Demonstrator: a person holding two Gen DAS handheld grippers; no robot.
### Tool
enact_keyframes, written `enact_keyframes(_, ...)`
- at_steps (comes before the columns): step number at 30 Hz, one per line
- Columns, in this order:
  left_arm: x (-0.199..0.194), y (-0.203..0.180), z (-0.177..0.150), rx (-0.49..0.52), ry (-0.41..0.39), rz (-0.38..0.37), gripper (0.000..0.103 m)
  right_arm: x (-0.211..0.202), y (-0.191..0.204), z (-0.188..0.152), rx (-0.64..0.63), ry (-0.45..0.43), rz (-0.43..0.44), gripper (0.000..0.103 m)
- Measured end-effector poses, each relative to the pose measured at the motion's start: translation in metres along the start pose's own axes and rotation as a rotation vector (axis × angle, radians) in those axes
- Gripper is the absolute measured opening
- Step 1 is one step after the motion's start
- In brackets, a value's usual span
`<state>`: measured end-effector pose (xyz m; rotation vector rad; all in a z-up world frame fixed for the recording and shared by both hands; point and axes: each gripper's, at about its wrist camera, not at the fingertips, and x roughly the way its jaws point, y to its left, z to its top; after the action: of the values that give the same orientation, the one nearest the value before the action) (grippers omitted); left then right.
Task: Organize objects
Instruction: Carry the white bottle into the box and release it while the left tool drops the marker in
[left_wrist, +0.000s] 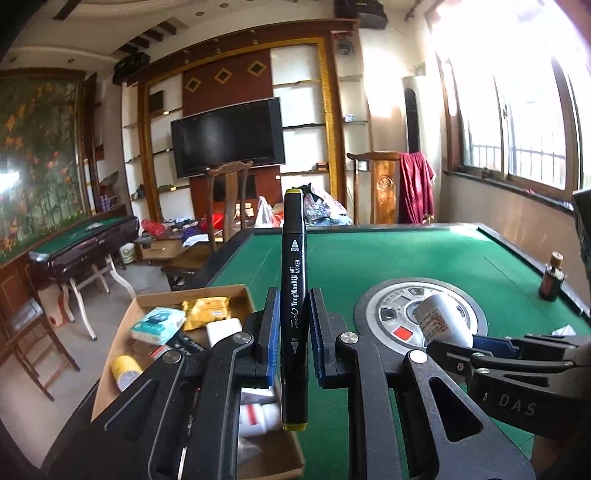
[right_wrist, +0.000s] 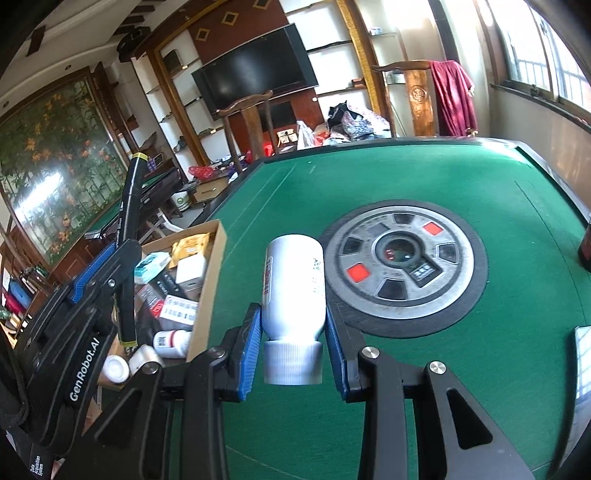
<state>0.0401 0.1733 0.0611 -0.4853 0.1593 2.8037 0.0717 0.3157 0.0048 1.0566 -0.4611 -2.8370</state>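
Cardboard box (left_wrist: 122, 332) of small items at table's left edge. Left gripper (left_wrist: 293, 325) clamped on black art marker (left_wrist: 293, 280), upright, above box's right side. Right gripper (right_wrist: 293, 332) pinching white bottle (right_wrist: 295, 284), cap toward camera, over green felt table (right_wrist: 369, 177) near round centre panel (right_wrist: 402, 258).

Room behind the work surface. A dark flat-screen television (left_wrist: 228, 136) hangs in a wood-framed wall unit with white shelves (left_wrist: 301, 125). A carved wooden chair (left_wrist: 228, 192) stands before it. A maroon cloth (left_wrist: 416, 186) drapes beside a carved wooden stand (left_wrist: 384, 186). At left, a floral mural (left_wrist: 37, 147) backs a second green-topped table (left_wrist: 83, 240). Barred windows (left_wrist: 517, 122) admit strong daylight at right. Bags and clothing (right_wrist: 351, 123) lie heaped on the floor.
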Motion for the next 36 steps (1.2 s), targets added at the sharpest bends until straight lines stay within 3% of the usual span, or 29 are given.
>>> enact_keyframes(10,-0.023,0.062,-0.005,-0.090,0.010,0.060,0.014,0.014,0.067,0.007,-0.095,0.028,0.050,0.034)
enact_keyframes(20,0.009,0.143,-0.034,-0.221,0.271,0.034,0.014,0.069,0.143,0.015,-0.208,0.110,0.081,0.034)
enact_keyframes(27,0.032,0.151,-0.050,-0.273,0.350,0.011,0.014,0.113,0.171,0.018,-0.249,0.184,0.076,0.034)
enact_keyframes(36,0.051,0.149,-0.061,-0.298,0.409,-0.018,0.014,0.149,0.178,0.010,-0.273,0.234,0.034,0.034)
